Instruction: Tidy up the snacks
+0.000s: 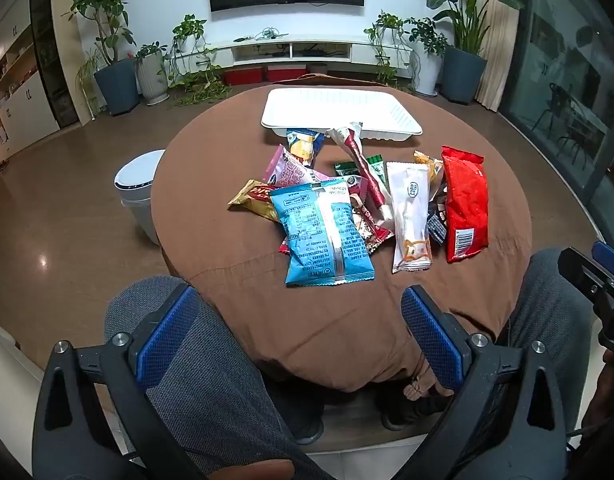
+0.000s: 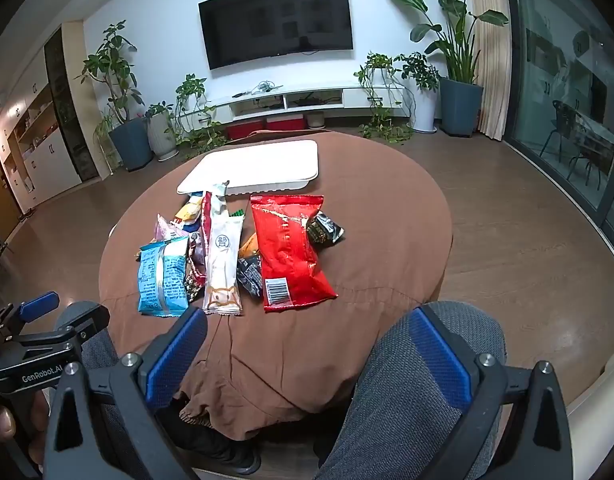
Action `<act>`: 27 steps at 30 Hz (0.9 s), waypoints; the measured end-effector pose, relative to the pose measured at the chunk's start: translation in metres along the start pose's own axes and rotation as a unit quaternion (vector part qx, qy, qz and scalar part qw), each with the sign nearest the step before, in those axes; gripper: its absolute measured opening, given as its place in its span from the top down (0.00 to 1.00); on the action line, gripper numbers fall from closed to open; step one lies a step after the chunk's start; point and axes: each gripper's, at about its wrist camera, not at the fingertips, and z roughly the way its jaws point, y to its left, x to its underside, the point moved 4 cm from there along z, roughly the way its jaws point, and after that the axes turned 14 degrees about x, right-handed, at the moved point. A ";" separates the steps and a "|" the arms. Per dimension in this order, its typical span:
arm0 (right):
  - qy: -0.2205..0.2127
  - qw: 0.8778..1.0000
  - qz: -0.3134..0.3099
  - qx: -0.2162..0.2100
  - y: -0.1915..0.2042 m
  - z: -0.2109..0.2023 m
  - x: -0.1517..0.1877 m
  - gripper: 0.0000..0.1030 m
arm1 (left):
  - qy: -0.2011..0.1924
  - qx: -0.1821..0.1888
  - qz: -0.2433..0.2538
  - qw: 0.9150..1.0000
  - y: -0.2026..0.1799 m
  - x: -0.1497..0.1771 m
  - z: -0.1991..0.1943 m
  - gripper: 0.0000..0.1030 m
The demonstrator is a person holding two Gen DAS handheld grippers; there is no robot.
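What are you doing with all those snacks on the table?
A person sits at a round table with a brown cloth, holding a two-finger gripper in each hand. The left gripper and right gripper are both open and hold nothing. A heap of snack packets, among them a blue bag and a red bag, lies before a white tray with nothing in it. No sorting has started yet.

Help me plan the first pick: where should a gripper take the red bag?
Probably its near sealed edge, by the barcode, approached from the person's side. The red bag lies flat and lengthwise toward the open right gripper, that end clear of other snacks; its far corner touches a dark packet.
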 end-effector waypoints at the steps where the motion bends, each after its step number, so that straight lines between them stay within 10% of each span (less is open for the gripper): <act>1: -0.001 1.000 0.000 0.000 0.000 0.000 0.000 0.00 | 0.000 0.000 0.000 1.000 0.000 0.000 0.000 0.00; 27: 0.002 1.000 0.000 0.000 0.000 0.001 0.001 0.00 | 0.002 0.001 -0.001 1.000 0.001 0.001 0.002 0.00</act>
